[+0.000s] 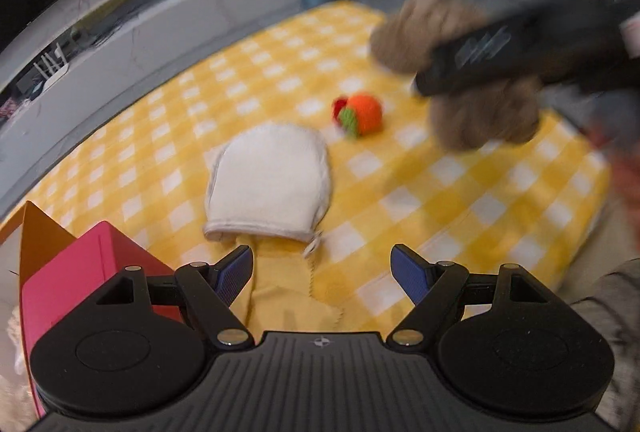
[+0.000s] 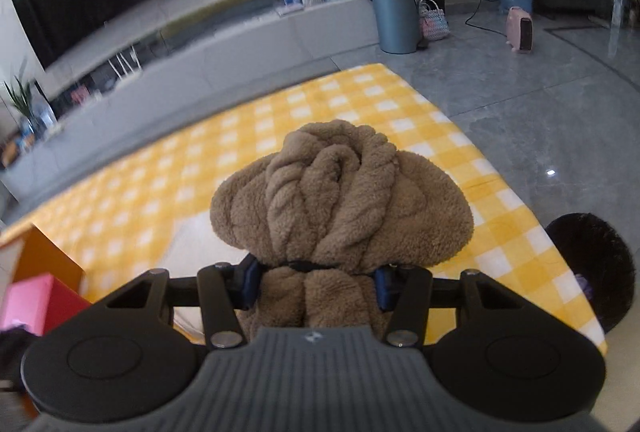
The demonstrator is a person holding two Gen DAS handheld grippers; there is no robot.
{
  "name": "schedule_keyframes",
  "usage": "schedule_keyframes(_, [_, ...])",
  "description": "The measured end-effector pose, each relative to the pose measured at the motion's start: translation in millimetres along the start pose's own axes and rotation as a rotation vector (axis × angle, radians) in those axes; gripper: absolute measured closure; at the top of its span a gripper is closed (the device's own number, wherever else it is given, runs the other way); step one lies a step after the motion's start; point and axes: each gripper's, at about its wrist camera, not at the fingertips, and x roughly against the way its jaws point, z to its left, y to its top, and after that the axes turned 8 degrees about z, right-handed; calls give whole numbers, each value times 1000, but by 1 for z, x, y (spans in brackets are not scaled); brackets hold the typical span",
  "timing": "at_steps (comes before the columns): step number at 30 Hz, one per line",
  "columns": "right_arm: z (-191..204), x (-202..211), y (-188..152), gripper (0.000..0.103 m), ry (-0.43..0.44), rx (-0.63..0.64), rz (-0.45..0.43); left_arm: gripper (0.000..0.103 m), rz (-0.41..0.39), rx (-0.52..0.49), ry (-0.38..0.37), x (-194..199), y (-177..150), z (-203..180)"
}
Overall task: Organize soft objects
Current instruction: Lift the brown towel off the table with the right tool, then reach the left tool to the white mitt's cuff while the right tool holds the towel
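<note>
My right gripper (image 2: 316,282) is shut on a brown fleece bundle (image 2: 340,191), held above the yellow checked cloth (image 2: 280,111). In the left wrist view that bundle (image 1: 476,111) and the right gripper (image 1: 500,51) hang blurred at the upper right. My left gripper (image 1: 322,272) is open and empty, low over the cloth (image 1: 460,191). Just ahead of it lie a yellow cloth piece (image 1: 288,296) and a white mitt (image 1: 268,179). An orange knitted toy (image 1: 360,113) with green and red parts lies further on.
A pink box (image 1: 80,272) and an orange box (image 1: 38,236) stand at the left; they also show in the right wrist view (image 2: 36,300). A black round bin (image 2: 596,268) sits right of the table edge. A TV, cabinet and trash can stand behind.
</note>
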Motion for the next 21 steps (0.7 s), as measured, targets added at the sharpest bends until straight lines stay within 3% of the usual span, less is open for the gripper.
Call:
schedule_keyframes(4, [-9,1,1,51,29,-57,-10,12,103,-32,71,-32,11,-4])
schedule_keyframes(12, [-9,-2,4,51,60,-45,-12,13,240,-7,194,-77,22,-5])
schedule_keyframes(17, [-18,-3,4,51,69,-77,-10,7,232,-7,241,-80,29,-7])
schedule_keyframes(21, [-19,-3,4,51,56,-84,-9,3,255,74,210,-84,34,4])
